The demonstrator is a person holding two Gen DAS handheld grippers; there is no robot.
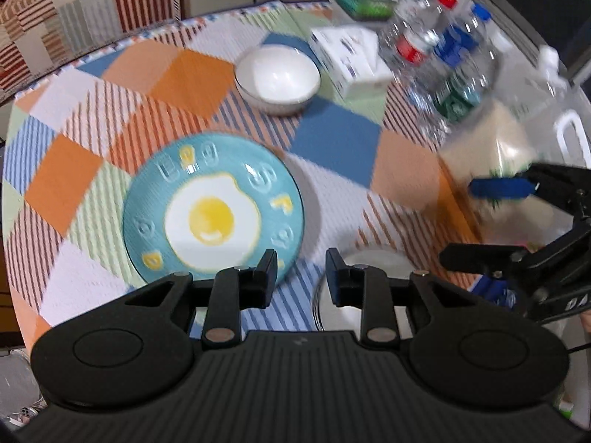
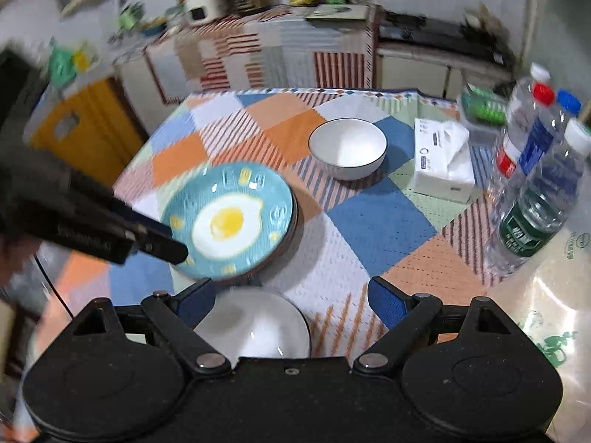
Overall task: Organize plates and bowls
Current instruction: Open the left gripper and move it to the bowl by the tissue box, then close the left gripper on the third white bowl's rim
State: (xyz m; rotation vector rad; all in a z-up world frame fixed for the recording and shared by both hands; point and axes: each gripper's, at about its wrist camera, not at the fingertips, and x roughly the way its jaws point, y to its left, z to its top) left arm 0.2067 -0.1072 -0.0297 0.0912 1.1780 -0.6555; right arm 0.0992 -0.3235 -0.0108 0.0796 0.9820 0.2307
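A teal plate with a fried-egg picture (image 1: 214,210) lies on the patchwork tablecloth; it also shows in the right wrist view (image 2: 231,221). A white bowl (image 1: 277,77) stands farther back, also in the right wrist view (image 2: 347,147). A second white bowl (image 1: 373,280) sits at the near edge, below both grippers (image 2: 258,328). My left gripper (image 1: 301,277) is open and empty, over the gap between the plate's near rim and the near bowl. My right gripper (image 2: 291,295) is open wide and empty above the near bowl; it shows at the right of the left wrist view (image 1: 476,221).
A tissue box (image 2: 443,158) and several water bottles (image 2: 532,170) stand at the right of the table. A clear bag (image 2: 554,313) lies at the near right. A counter with appliances (image 2: 258,0) runs behind. The left gripper's finger (image 2: 162,243) reaches over the plate's left rim.
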